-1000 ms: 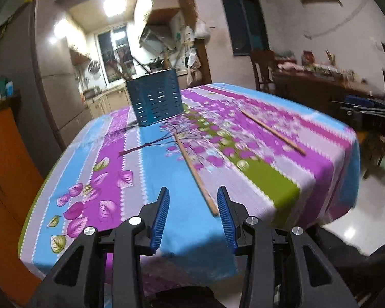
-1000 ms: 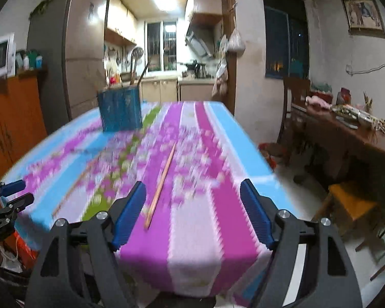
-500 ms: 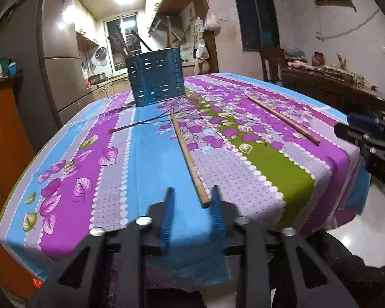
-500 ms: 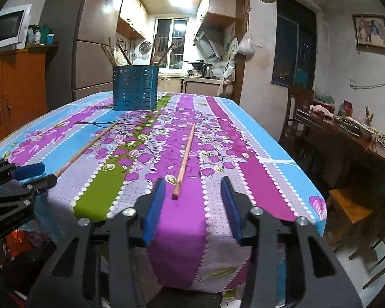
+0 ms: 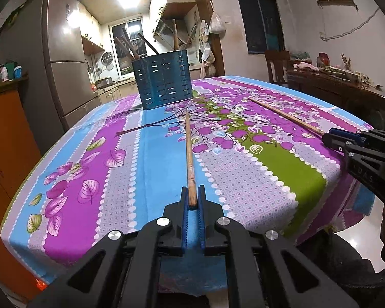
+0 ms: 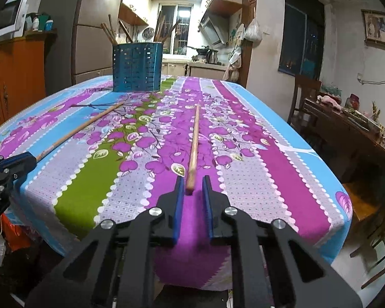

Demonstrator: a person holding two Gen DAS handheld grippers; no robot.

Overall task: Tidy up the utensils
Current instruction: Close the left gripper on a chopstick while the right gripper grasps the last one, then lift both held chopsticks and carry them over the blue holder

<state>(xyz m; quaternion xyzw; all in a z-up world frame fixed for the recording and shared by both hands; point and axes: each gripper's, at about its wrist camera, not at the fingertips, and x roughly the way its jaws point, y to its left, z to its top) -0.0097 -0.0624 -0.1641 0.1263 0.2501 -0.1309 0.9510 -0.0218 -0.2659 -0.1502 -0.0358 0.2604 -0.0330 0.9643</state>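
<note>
Kitchen bench (image 5: 151, 159) under a flowered cloth, blue utensil holder (image 5: 164, 85) at upper centre.
Left gripper (image 5: 193, 200) is clenched on the left chopstick (image 5: 189, 151) at lower centre; right gripper (image 6: 193, 188), its jaws just closing, flanks the right chopstick (image 6: 194, 143) untouched.

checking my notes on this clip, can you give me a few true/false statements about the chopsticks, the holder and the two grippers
1. The left gripper is shut on the near end of a chopstick. True.
2. The right gripper has lifted its chopstick clear of the tablecloth. False: that chopstick lies flat on the cloth; the jaws have just been closing, with gaps either side of its tip.
3. The blue utensil holder is empty. False: several sticks stand in it.
4. The holder stands upright at the table's far end. True.
</note>
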